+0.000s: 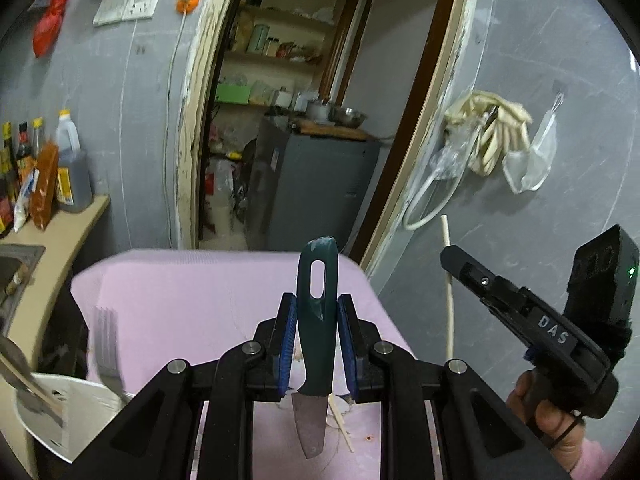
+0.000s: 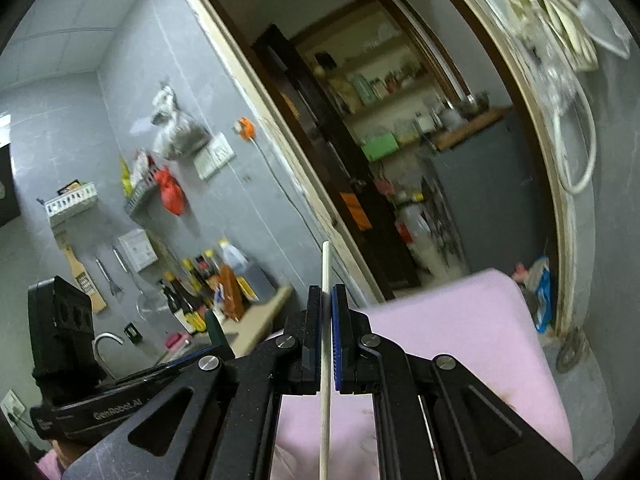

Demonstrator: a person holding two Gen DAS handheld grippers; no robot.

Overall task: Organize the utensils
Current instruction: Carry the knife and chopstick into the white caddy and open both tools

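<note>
My left gripper (image 1: 316, 312) is shut on a knife by its dark green handle (image 1: 316, 300), handle end up; the steel blade (image 1: 308, 428) points back toward the camera, above the pink table cover (image 1: 200, 300). My right gripper (image 2: 327, 300) is shut on a pale wooden chopstick (image 2: 325, 360), held upright; it also shows in the left wrist view (image 1: 450, 300) beside the right gripper body (image 1: 540, 320). A white holder (image 1: 60, 412) at lower left holds a fork (image 1: 106, 340) and a ladle (image 1: 16, 364). Another chopstick (image 1: 340, 424) lies on the cover.
A counter (image 1: 52, 236) at the left carries sauce bottles (image 1: 68, 168) and a sink (image 1: 16, 272). An open doorway (image 1: 300, 100) leads to shelves and a grey cabinet (image 1: 312, 188). Gloves and bags hang on the grey wall (image 1: 496, 140) at the right.
</note>
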